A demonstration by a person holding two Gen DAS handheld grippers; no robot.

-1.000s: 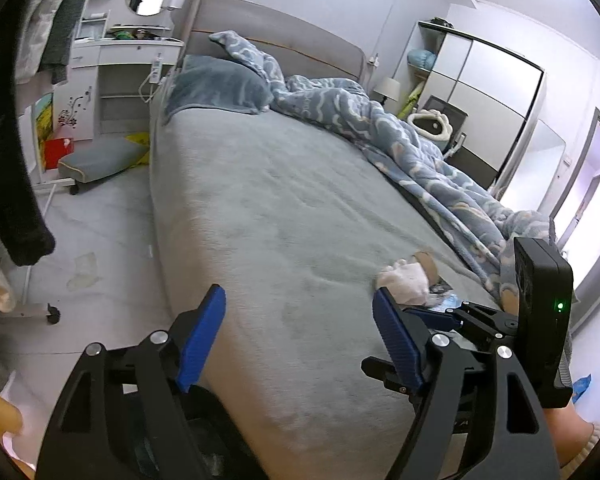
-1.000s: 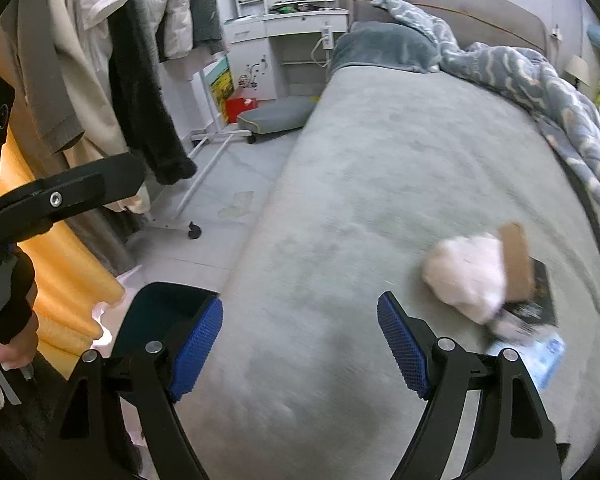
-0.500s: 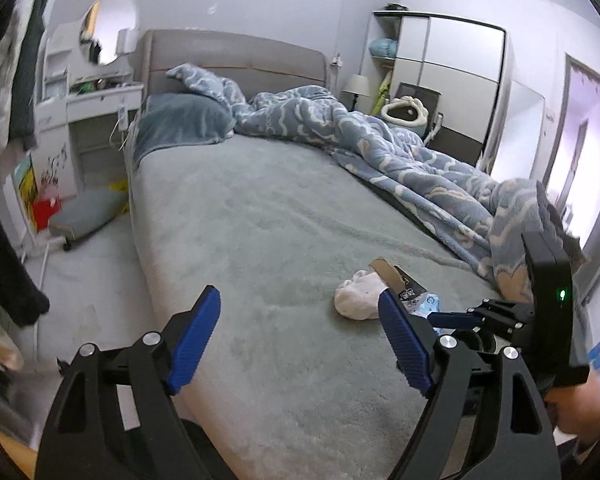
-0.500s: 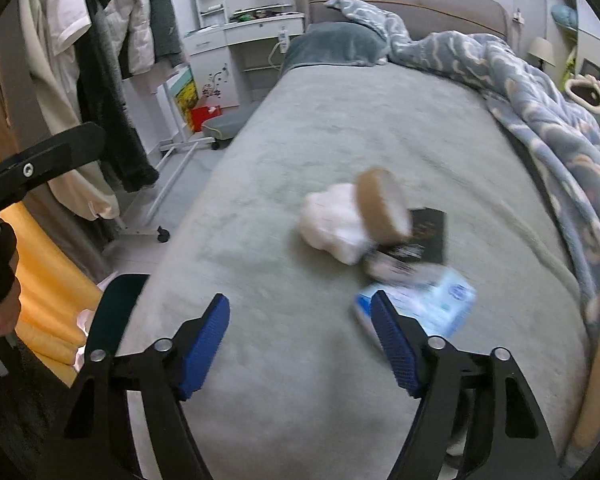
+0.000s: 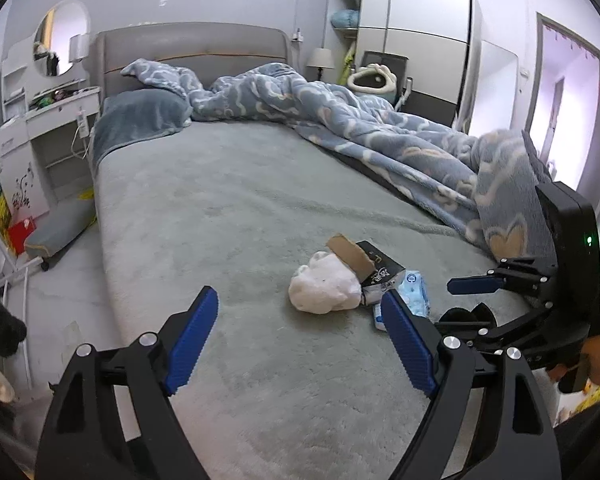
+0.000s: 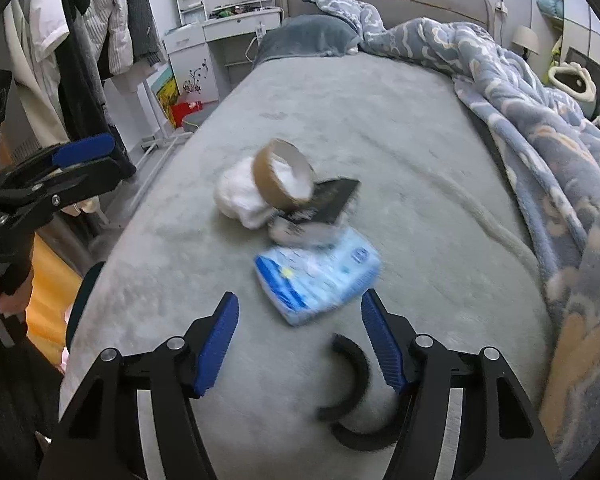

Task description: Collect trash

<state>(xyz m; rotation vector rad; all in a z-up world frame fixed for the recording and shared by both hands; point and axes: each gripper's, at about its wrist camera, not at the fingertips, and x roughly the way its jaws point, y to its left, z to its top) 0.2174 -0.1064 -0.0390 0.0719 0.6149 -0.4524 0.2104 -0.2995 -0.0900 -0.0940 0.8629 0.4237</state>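
A small heap of trash lies on the grey bed [image 6: 380,128]: a crumpled white tissue wad [image 6: 236,196], a brown cardboard tape ring [image 6: 284,174], a black packet [image 6: 332,200] and a blue tissue pack [image 6: 318,276]. The heap shows in the left wrist view too, with the wad [image 5: 324,286] and ring [image 5: 350,254]. A black curved piece [image 6: 350,384] lies nearest. My right gripper [image 6: 300,344] is open, just short of the blue pack. My left gripper [image 5: 300,344] is open and empty, before the wad.
A blue patterned duvet [image 5: 380,132] is bunched along the bed's right side. Clothes hang on a rack [image 6: 88,40] left of the bed. A white dressing table [image 6: 220,40] and a red box [image 6: 184,110] stand by the headboard. A wardrobe [image 5: 412,40] stands at the back right.
Both grippers have swung right and closer to the trash heap. The blue pack now sits just ahead of my right gripper, and the black curved piece has come into view.
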